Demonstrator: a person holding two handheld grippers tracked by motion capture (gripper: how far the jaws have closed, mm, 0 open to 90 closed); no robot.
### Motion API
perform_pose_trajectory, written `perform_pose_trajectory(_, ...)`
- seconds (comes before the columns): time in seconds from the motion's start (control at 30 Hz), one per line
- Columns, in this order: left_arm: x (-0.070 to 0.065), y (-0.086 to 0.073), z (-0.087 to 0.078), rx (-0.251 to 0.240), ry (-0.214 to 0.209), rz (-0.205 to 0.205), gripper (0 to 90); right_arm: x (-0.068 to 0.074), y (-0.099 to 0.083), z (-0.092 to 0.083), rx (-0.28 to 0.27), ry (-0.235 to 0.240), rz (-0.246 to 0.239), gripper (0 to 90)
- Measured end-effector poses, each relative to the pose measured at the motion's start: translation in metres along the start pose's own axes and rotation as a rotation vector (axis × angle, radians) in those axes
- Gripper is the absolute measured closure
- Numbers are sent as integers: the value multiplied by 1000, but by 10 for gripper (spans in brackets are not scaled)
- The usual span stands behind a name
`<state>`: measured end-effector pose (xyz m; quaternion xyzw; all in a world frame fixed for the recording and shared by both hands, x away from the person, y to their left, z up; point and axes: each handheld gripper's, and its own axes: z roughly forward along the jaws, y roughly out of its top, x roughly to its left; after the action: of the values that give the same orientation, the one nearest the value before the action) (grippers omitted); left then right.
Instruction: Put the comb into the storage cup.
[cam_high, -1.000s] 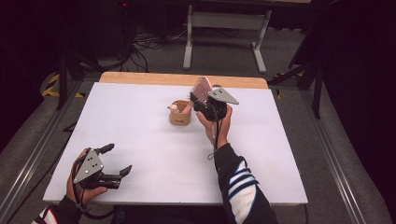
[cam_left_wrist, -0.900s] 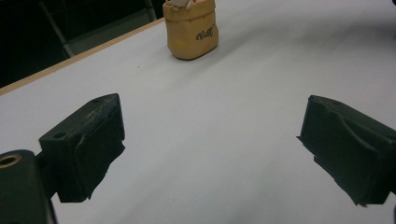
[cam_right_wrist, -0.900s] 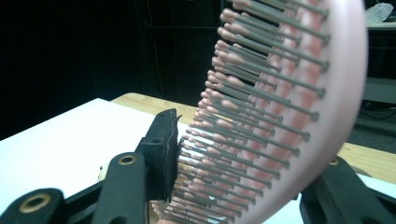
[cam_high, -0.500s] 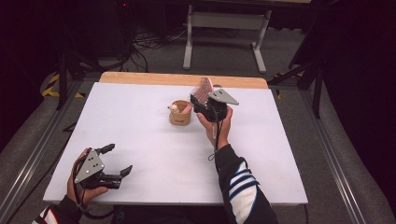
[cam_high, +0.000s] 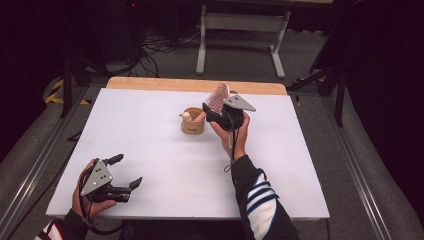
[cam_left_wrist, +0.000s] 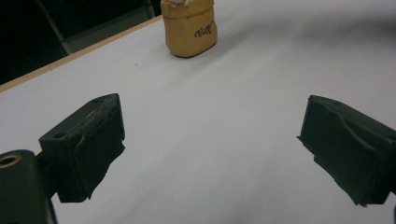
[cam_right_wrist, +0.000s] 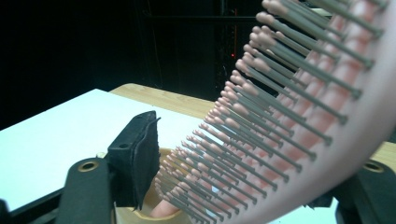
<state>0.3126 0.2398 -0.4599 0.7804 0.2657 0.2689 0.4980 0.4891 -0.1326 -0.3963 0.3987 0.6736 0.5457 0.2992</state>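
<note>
Bristles of a pink hairbrush (cam_right_wrist: 299, 107) are seen close up in the right gripper view, slanting up from a tan cup (cam_high: 192, 121) into which the handle end is lowered. The cup is set near the middle of the white worktop (cam_high: 150, 145), towards its far edge, and a small pale thing is seen at its rim. The right gripper (cam_high: 220, 107) is held just beside the cup, at the brush head. Its jaws have just been opening and are now about half parted; the brush lies between them, with a gap visible between the left pad and the bristles, though whether the other pad touches the back of the brush cannot be told. The left gripper (cam_high: 125, 172) is rested at the near left corner of the worktop, well apart from the cup, its jaws spread wide with nothing between them. In the left gripper view the cup (cam_left_wrist: 189, 27) is seen far ahead.
</note>
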Motion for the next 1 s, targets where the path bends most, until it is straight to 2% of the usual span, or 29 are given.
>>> perform_pose_trajectory(0.07, 0, 0, 0, 0, 0, 1, 75, 0, 0, 1, 8, -9, -4, 295)
perform_pose_trajectory(0.23, 0, 0, 0, 0, -1, 0, 74, 0, -1, 2, 34, -57, -5, 164)
perform_pose_trajectory(0.43, 0, 0, 1, 2, 1, 6, 75, -2, 0, 3, 44, -62, -7, 108)
perform_pose_trajectory(0.67, 0, 0, 1, 1, -3, 2, 74, -1, -2, 5, 56, -75, -11, 50)
perform_pose_trajectory(1.0, 0, 0, 0, 3, -1, 4, 73, 0, -2, 4, 53, -87, -13, 46)
